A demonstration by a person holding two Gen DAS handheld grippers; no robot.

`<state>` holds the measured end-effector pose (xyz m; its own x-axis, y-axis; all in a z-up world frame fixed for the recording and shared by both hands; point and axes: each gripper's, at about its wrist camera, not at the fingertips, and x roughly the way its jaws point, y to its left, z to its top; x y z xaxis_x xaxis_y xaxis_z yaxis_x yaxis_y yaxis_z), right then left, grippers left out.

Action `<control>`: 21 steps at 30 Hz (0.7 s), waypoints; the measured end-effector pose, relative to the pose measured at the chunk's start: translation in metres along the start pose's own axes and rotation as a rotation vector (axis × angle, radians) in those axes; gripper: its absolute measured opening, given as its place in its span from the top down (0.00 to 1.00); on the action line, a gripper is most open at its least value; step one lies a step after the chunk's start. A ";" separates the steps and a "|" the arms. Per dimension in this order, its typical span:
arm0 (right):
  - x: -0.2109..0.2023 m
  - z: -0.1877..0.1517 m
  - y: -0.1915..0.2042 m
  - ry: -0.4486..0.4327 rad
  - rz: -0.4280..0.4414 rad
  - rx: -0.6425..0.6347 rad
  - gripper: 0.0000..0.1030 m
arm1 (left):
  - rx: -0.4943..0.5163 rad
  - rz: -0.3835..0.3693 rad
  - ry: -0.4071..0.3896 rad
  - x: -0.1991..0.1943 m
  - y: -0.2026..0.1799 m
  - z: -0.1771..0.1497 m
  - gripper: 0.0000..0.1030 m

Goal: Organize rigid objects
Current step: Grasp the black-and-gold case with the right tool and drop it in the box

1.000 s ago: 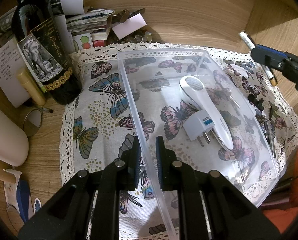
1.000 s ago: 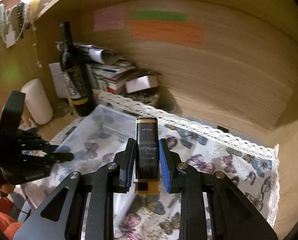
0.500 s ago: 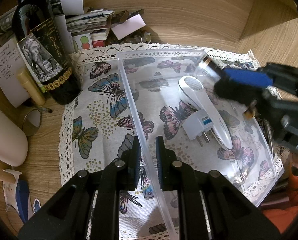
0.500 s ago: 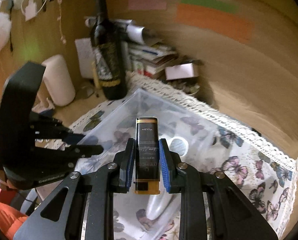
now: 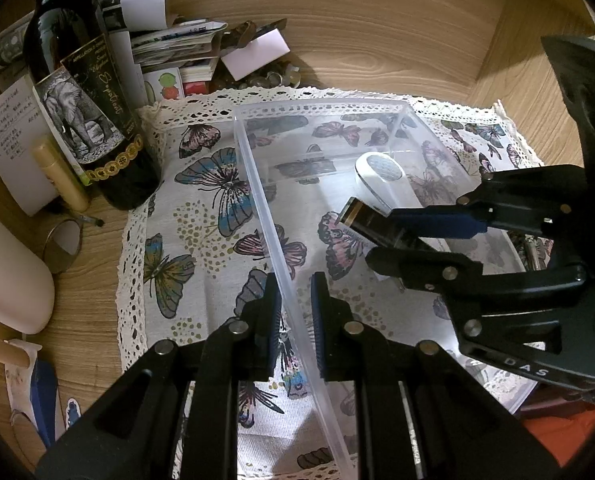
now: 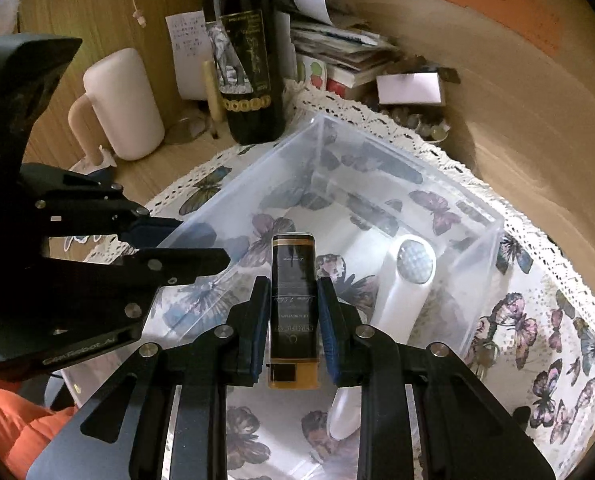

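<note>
Wooden table (image 5: pixel 377 28) carries butterfly-print lace-edged cloth (image 5: pixel 201 216); clear rectangular plastic bin (image 6: pixel 377 160) sits on cloth. Left gripper (image 5: pixel 293 312) straddles bin's near-left wall, jaws narrowly parted, contact uncertain; apparently steadying bin against shift. Right gripper (image 6: pixel 291 320) clamps black-and-gold rectangular lighter (image 6: pixel 293 312) inside bin, above its floor, beside white handheld device (image 6: pixel 405 280); likely set-down position. Dark wine bottle (image 5: pixel 81 92) stands at cloth's far-left corner, well apart.

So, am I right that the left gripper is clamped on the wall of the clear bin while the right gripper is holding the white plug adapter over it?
Not quite: the right gripper holds a black-and-gold lighter, not the plug adapter, as the right wrist view shows. The rest stands: the left gripper straddles the clear bin wall, and the lighter hangs over the bin.
</note>
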<state>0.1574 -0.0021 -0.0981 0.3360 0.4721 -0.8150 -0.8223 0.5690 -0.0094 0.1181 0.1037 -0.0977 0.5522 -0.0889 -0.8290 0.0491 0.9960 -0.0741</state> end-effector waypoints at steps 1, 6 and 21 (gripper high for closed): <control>0.000 0.000 0.000 -0.002 0.004 0.002 0.79 | 0.001 0.001 0.000 0.000 0.000 0.000 0.87; -0.009 0.003 -0.001 -0.050 -0.009 0.000 0.77 | -0.002 -0.001 0.000 0.000 0.001 0.000 0.87; -0.071 -0.002 -0.050 -0.207 -0.158 0.106 0.69 | 0.002 0.003 0.004 0.002 0.000 0.000 0.87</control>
<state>0.1738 -0.0655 -0.0404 0.5522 0.4931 -0.6723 -0.7029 0.7090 -0.0573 0.1196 0.1037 -0.0994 0.5491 -0.0861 -0.8313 0.0492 0.9963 -0.0707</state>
